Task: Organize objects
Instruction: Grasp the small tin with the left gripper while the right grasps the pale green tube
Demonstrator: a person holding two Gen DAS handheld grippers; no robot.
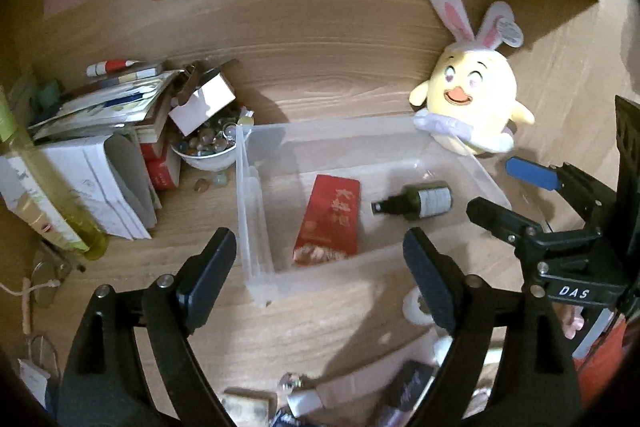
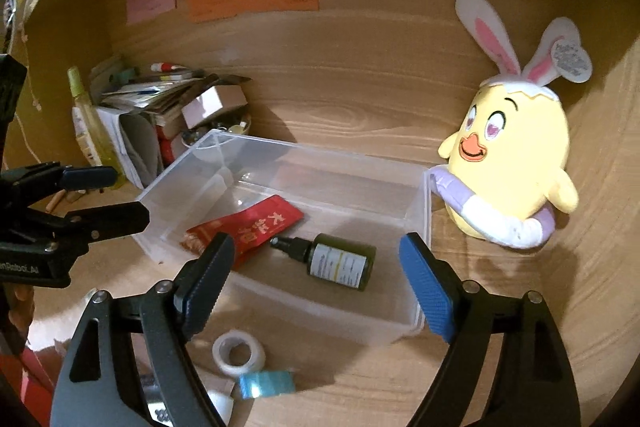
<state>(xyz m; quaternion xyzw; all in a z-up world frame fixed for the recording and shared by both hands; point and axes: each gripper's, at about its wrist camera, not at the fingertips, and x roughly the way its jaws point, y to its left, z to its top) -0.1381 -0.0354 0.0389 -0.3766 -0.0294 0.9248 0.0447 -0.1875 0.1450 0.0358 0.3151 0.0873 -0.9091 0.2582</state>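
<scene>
A clear plastic bin [image 1: 256, 211] [image 2: 416, 227] stands on the wooden desk. In it lie a red packet [image 1: 330, 221] [image 2: 248, 227] and a dark green spray bottle [image 1: 420, 203] [image 2: 336, 259]. My left gripper [image 1: 320, 275] is open and empty, just in front of the bin; it also shows at the left of the right wrist view [image 2: 104, 197]. My right gripper [image 2: 316, 287] is open and empty over the bin's near edge; it shows at the right of the left wrist view [image 1: 508, 191].
A yellow chick plush [image 1: 472, 107] [image 2: 512, 155] sits right of the bin. Stacked books and papers [image 1: 100, 131], a bowl of beads [image 1: 208, 143] and a yellow-green bottle [image 1: 44, 179] crowd the left. A white tape roll [image 2: 238, 353] and a blue tape roll [image 2: 266, 383] lie in front.
</scene>
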